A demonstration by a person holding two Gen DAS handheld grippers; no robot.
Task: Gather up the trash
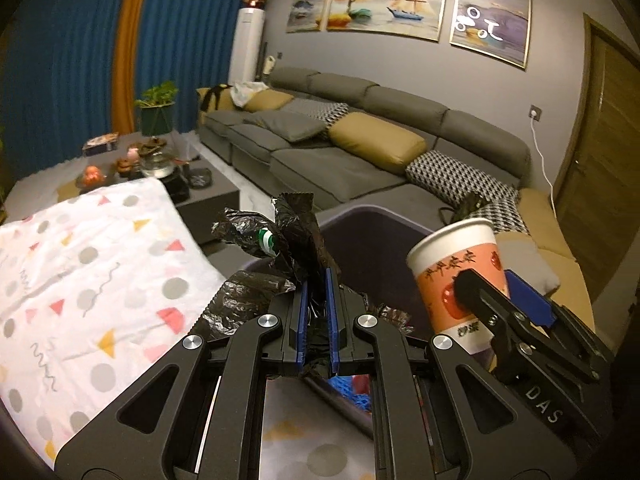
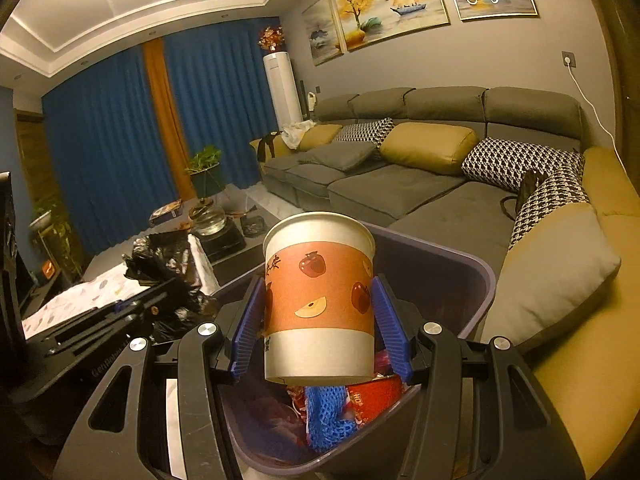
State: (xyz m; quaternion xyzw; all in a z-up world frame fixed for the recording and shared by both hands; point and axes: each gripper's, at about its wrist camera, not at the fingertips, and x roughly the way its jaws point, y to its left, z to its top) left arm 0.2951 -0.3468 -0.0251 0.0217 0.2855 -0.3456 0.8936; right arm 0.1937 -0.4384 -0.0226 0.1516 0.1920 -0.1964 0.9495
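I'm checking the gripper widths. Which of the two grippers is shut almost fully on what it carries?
The left gripper: its jaws pinch the thin crumpled black plastic bag nearly closed, while the right gripper stands wider, clamped around the paper cup.
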